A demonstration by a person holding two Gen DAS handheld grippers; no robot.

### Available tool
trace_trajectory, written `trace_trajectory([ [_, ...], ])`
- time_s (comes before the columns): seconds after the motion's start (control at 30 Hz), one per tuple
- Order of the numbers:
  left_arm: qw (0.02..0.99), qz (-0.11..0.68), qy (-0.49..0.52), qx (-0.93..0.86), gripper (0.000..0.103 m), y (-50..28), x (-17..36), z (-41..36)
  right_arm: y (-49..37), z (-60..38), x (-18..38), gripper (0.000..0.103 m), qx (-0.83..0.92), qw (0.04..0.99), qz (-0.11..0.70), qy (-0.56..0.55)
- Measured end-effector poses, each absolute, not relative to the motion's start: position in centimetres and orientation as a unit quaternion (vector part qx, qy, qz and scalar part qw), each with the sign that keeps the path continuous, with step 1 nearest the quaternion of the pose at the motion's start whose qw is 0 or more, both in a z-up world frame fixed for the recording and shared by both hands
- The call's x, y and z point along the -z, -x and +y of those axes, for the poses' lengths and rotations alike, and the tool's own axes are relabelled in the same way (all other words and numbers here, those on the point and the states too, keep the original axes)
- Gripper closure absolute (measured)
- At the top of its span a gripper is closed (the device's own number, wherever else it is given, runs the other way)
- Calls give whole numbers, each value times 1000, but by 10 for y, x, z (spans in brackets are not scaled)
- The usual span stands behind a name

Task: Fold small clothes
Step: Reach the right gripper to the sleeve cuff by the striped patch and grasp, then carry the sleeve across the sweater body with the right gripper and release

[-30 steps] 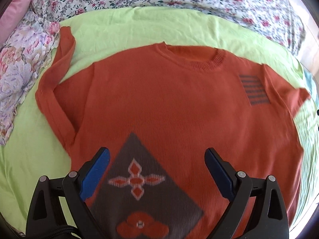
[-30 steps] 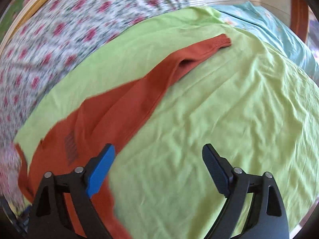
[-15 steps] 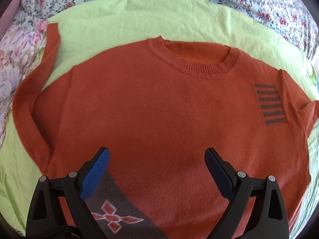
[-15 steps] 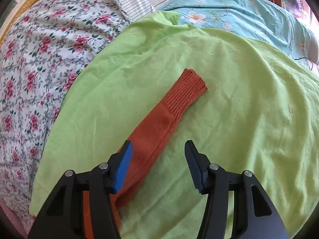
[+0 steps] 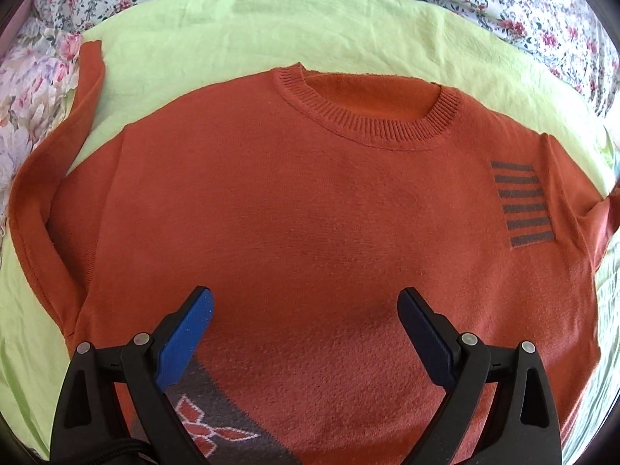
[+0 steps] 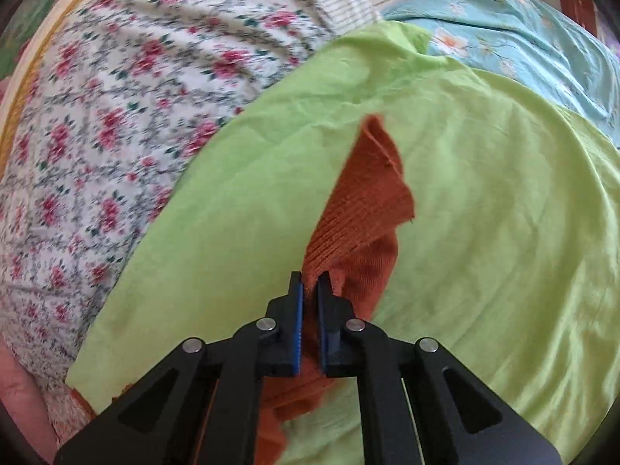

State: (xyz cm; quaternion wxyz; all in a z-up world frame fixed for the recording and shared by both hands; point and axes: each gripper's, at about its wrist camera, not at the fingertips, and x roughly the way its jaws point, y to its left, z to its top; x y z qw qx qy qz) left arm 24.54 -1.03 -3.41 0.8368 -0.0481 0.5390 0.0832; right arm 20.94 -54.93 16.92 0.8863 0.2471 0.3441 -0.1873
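Right gripper (image 6: 309, 283), clenched on the sweater's ribbed cuff (image 6: 368, 201) ahead, may drag the unpinned sweater (image 5: 310, 213) beneath the released left gripper (image 5: 306, 306).

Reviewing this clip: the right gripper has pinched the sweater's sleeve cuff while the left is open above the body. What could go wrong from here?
1. The right gripper pinches only a thin edge of the sleeve cuff; the knit might slip out mid-fold.
2. The left gripper is open above the sweater, not visibly pinning it, so pulling the sleeve could drag the body askew.
3. The green sheet is already wrinkled and may bunch underneath.
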Motion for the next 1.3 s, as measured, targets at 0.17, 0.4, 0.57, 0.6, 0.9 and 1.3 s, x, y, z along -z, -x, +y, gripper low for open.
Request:
trace_trajectory([
  [0.17, 842, 529, 61, -79, 7, -235, 24, 6, -222, -442, -178, 96, 52, 907, 356, -221],
  [0.4, 843, 521, 102, -87, 7, -206, 10, 51, -240, -267, -115, 96, -116, 870, 439, -194],
  [0.57, 841, 516, 132, -98, 7, -185, 6, 80, -242, -185, -57, 96, -179, 830, 492, -189],
  [0.6, 840, 515, 138, -101, 7, -180, 6, 87, -242, -169, -45, 96, -190, 823, 503, -185],
  [0.9, 831, 517, 189, -83, 7, -166, 11, 112, -240, -91, 30, 75, -225, 750, 603, -152],
  [1.3, 808, 544, 226, -30, 8, -257, 50, 80, -199, -181, -26, 56, -138, 816, 531, -182],
])
